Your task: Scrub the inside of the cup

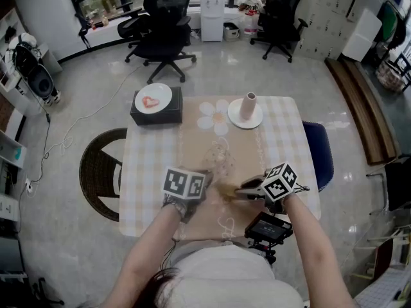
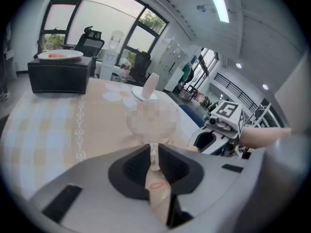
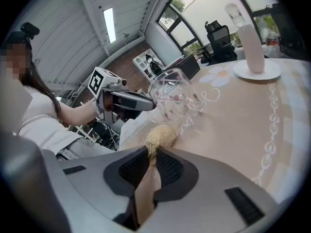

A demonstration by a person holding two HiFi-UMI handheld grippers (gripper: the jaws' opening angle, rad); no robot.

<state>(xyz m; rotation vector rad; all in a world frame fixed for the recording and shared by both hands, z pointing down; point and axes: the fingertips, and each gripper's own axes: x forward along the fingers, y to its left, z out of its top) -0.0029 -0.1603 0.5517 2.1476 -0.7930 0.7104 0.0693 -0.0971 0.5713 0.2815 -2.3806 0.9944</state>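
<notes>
Left hand-held gripper [image 2: 154, 161] clamped the wine glass [image 3: 172, 98] by its stem, so right hand-held gripper [image 3: 154, 159], pinching the fibre scrubber [image 3: 160, 137], needed gentle entry.

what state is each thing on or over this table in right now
clear stemmed glass: gripped by its stem
left hand-held gripper: shut on the glass stem
pale fibrous scrubber: clamped, outside the glass
right hand-held gripper: shut on the scrubber
white vase: upright on a white saucer
</notes>
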